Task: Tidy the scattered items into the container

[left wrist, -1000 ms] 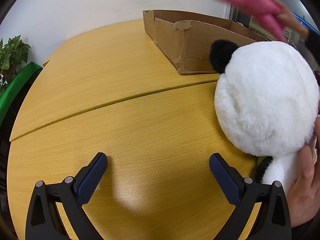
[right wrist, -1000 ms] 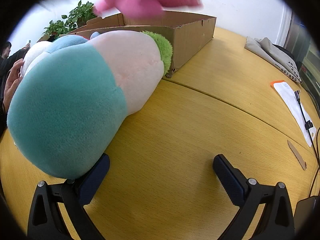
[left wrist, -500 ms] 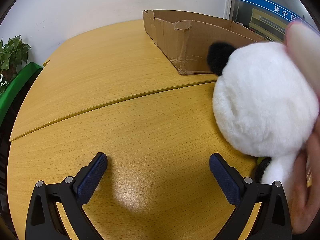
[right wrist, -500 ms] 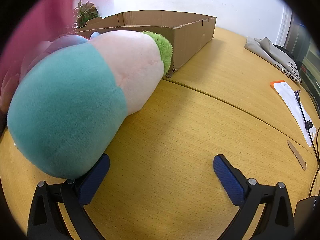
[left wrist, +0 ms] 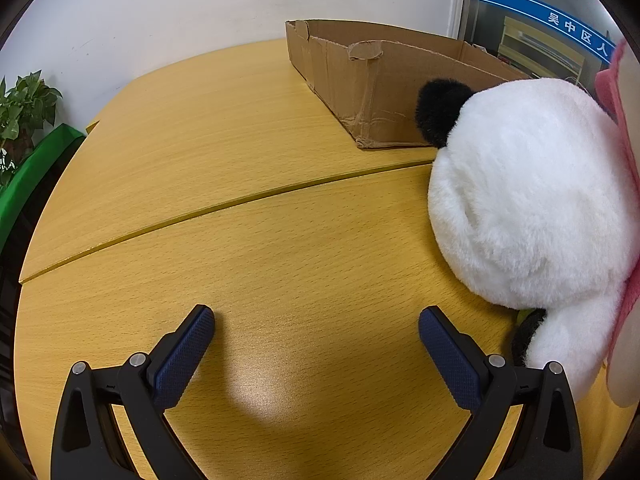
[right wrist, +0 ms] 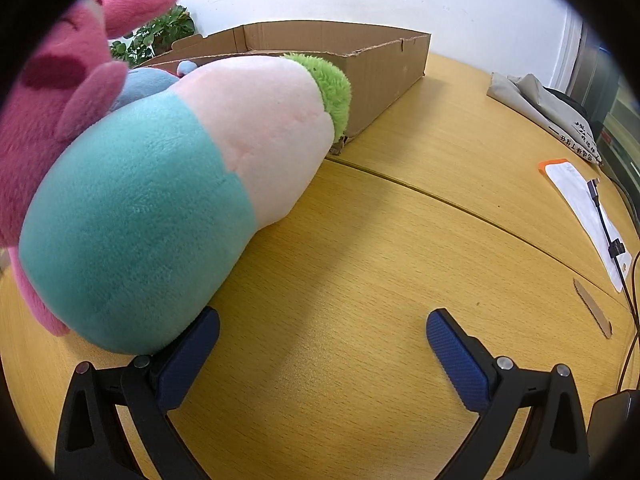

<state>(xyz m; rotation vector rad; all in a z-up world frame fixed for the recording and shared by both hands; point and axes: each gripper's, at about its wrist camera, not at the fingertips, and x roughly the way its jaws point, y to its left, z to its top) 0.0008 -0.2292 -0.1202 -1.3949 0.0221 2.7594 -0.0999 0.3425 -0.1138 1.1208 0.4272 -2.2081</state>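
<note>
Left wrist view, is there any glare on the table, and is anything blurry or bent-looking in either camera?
Left wrist view: a soft glare patch on the table between the open left gripper; the table seam bows from fisheye distortion. Right wrist view: the pink plush at the left edge looks soft, too close; the teal and pink plush shadows the wood beside the open right gripper.

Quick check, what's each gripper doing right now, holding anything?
Left gripper: open, holding nothing, panda plush off to its right.
Right gripper: open, holding nothing, teal-and-pink plush against its left finger.
</note>
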